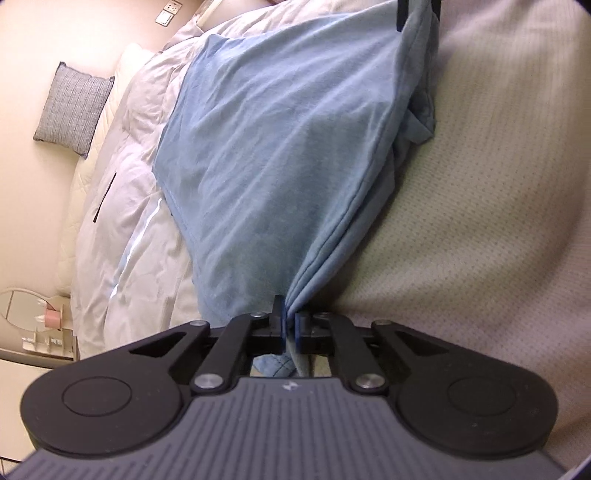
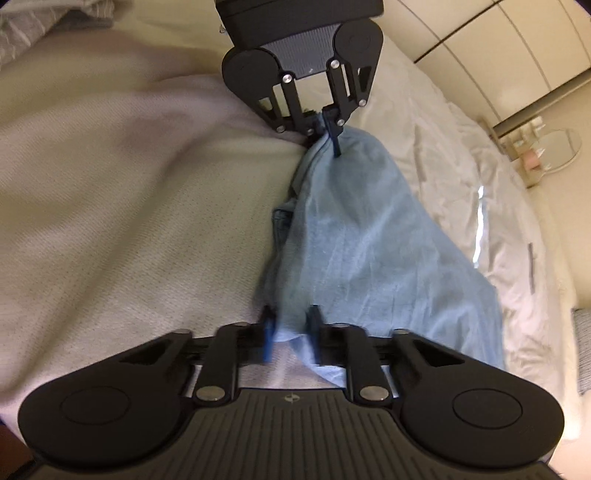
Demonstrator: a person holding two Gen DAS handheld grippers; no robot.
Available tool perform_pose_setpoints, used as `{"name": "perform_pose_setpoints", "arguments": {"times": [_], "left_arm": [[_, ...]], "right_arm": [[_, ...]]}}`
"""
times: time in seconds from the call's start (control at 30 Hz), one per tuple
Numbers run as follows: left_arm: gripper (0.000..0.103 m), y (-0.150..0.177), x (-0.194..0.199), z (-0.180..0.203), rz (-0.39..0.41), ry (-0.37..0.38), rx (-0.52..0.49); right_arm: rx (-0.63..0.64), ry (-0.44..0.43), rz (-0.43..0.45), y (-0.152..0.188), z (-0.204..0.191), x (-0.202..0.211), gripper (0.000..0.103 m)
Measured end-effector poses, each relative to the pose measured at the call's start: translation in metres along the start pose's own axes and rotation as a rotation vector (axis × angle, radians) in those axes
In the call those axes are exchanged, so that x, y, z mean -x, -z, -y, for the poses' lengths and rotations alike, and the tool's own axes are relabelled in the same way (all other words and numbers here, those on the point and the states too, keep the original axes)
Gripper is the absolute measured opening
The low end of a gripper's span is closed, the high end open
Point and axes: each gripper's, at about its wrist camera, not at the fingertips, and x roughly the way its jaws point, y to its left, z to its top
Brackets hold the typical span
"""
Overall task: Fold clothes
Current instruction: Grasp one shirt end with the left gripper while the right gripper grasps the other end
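A light blue garment hangs stretched between my two grippers above the bed. My left gripper is shut on one bunched edge of it. It also shows in the right wrist view, pinching the far end of the garment. My right gripper holds the near end, its jaws a little apart with cloth between them. Its fingertips show at the top of the left wrist view, clamped on the cloth.
A beige knitted blanket covers one side of the bed, and a rumpled white duvet the other. A grey cushion leans on the wall. A small round table with toiletries stands beside the bed.
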Motion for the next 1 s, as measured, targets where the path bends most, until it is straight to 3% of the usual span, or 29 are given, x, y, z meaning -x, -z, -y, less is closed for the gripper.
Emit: {"name": "perform_pose_setpoints", "arguments": {"times": [0.27, 0.5, 0.6, 0.77, 1.0], "left_arm": [[0.003, -0.025, 0.02, -0.062, 0.019, -0.074, 0.08], [0.003, -0.076, -0.002, -0.146, 0.04, -0.101, 0.123], [0.003, -0.102, -0.027, -0.182, 0.044, -0.086, 0.117], [0.003, -0.15, -0.095, -0.237, 0.017, 0.002, 0.089], [0.003, -0.198, -0.206, -0.272, -0.016, 0.157, 0.038]], "right_arm": [[-0.194, -0.073, 0.077, -0.004, 0.051, 0.034, 0.006], [-0.326, 0.007, 0.101, 0.005, 0.122, 0.056, 0.006], [-0.396, 0.042, 0.091, 0.019, 0.163, 0.056, 0.006], [-0.508, 0.061, 0.072, 0.064, 0.238, 0.04, 0.005], [-0.709, -0.052, 0.025, 0.144, 0.333, -0.026, 0.005]]}}
